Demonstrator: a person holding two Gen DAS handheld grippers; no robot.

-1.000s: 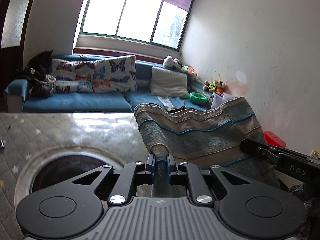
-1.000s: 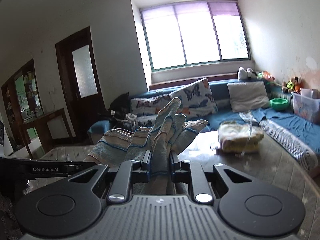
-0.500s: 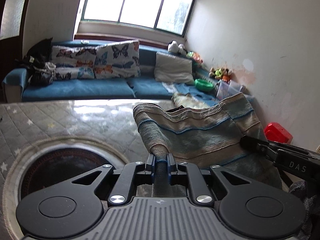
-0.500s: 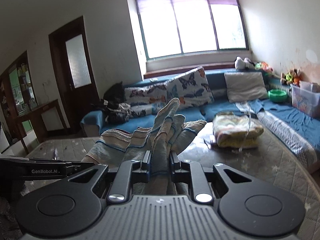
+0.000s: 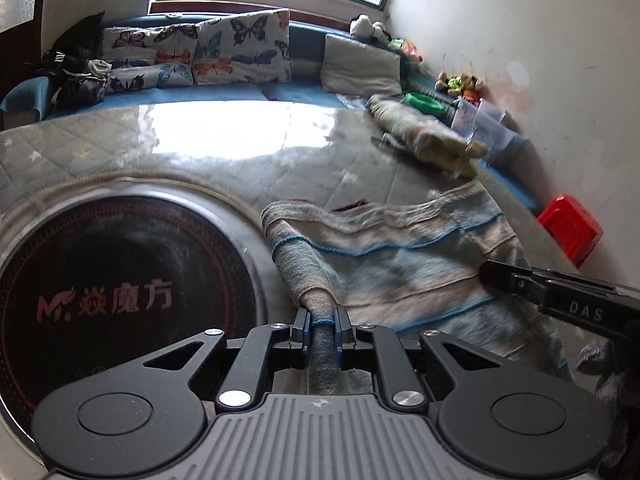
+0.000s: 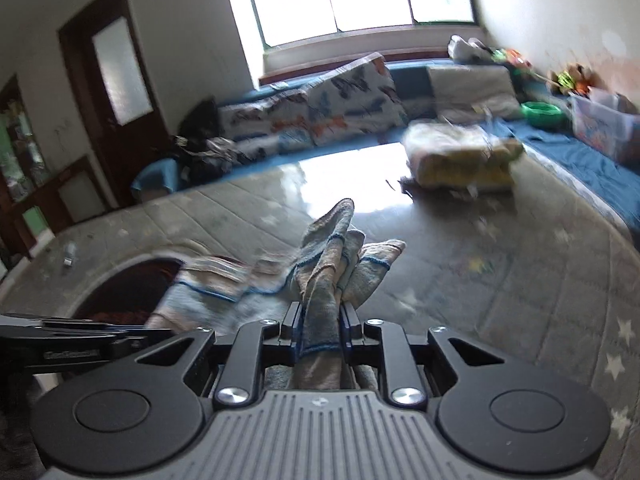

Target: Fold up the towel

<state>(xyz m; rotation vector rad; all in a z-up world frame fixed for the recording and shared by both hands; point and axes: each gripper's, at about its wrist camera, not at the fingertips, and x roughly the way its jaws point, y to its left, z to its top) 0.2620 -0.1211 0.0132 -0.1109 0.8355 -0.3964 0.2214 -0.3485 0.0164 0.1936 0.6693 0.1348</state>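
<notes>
L gripper (image 5: 322, 322) pinches a rolled corner of the striped towel (image 5: 400, 256); R gripper (image 6: 320, 320) clamps a bunched corner. Towel hangs btwn them, just right of the round cooktop (image 5: 120, 280) in the table (image 5: 240, 152).

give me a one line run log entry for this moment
task: fold towel | left gripper: shut on towel | right gripper: shut on towel | towel: stretched between both over table

A round black induction cooktop (image 5: 100, 296) with red lettering sits sunk into the quilted grey table cover (image 5: 224, 168) at near left. A bagged bundle (image 6: 460, 156) lies far right. Beyond, butterfly-print cushions (image 5: 240, 50) line a blue sofa (image 5: 224, 94); a red bin (image 5: 570, 228) stands by the right wall.
</notes>
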